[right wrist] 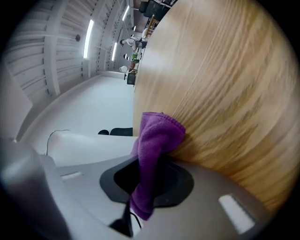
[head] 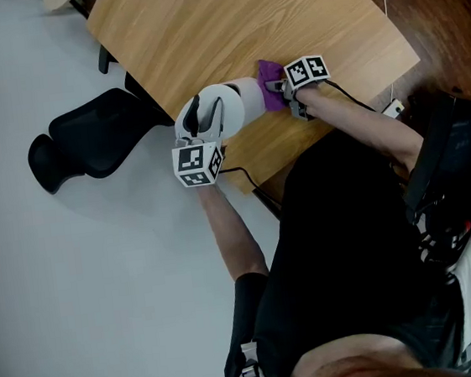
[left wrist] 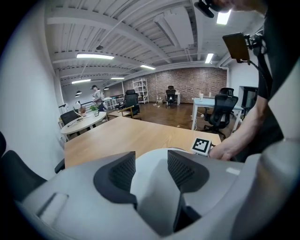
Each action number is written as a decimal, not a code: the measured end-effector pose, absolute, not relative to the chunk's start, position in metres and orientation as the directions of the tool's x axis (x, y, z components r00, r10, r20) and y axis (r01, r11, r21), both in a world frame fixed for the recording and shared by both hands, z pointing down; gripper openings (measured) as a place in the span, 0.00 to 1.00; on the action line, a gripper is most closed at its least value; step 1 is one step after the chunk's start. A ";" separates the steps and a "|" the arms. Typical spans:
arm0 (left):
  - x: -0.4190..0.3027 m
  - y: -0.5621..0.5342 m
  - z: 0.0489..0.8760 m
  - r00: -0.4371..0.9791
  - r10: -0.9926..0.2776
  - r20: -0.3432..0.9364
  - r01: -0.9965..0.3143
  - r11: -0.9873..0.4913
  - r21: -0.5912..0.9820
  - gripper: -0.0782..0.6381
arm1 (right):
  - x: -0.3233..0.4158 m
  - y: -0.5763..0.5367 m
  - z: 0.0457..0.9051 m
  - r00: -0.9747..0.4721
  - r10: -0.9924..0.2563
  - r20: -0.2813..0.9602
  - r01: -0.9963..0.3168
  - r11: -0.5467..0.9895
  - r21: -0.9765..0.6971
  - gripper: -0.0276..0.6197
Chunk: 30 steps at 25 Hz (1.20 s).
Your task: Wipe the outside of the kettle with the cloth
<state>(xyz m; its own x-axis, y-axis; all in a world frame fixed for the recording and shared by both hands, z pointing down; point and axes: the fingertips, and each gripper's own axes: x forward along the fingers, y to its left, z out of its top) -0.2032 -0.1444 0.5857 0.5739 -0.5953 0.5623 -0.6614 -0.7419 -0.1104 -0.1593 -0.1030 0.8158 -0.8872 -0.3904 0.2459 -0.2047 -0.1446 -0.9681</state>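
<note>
White plastic kettle (head: 238,103) sits near the wooden counter (head: 267,19) edge. Hard, smooth, likely slippery.

Left gripper (left wrist: 151,165) fingers clamp its handle end, the sensible hold.

Purple microfibre cloth (right wrist: 157,136) is soft and limp, pinched in the right gripper (right wrist: 149,176) fingers at the kettle's side.

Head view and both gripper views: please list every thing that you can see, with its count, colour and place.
kettle: 1, white, on the table near its edge
cloth: 1, purple, right beside the kettle, above the table
table: 1, light wood, centre
office chair: 1, black, on the floor left of the table
left gripper: 1, grey, jaws closed on the kettle
right gripper: 1, grey, jaws shut on the cloth
</note>
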 end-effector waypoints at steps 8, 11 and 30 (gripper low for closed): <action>-0.202 -0.151 0.588 0.701 -0.419 0.577 -0.479 -0.876 -0.055 0.42 | -0.173 -0.093 0.821 -0.888 -0.409 0.208 -0.137 -0.194 -0.971 0.13; -0.206 -0.162 0.580 0.670 -0.489 0.559 -0.572 -0.820 -0.031 0.42 | -0.158 -0.094 0.795 -0.873 -0.473 0.118 -0.024 -0.200 -0.979 0.13; -0.206 -0.155 0.583 0.472 -0.614 0.633 -0.730 -0.675 -0.110 0.41 | -0.150 -0.107 0.680 -0.822 -0.551 -0.145 0.283 -0.174 -0.943 0.13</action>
<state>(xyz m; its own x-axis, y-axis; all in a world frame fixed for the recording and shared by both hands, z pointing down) -0.2063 -0.1548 0.5827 0.4723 -0.6138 0.6326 -0.7299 -0.6747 -0.1098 -0.1497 -0.1073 0.6803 -0.8216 -0.5514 -0.1445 0.2828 -0.1741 -0.9432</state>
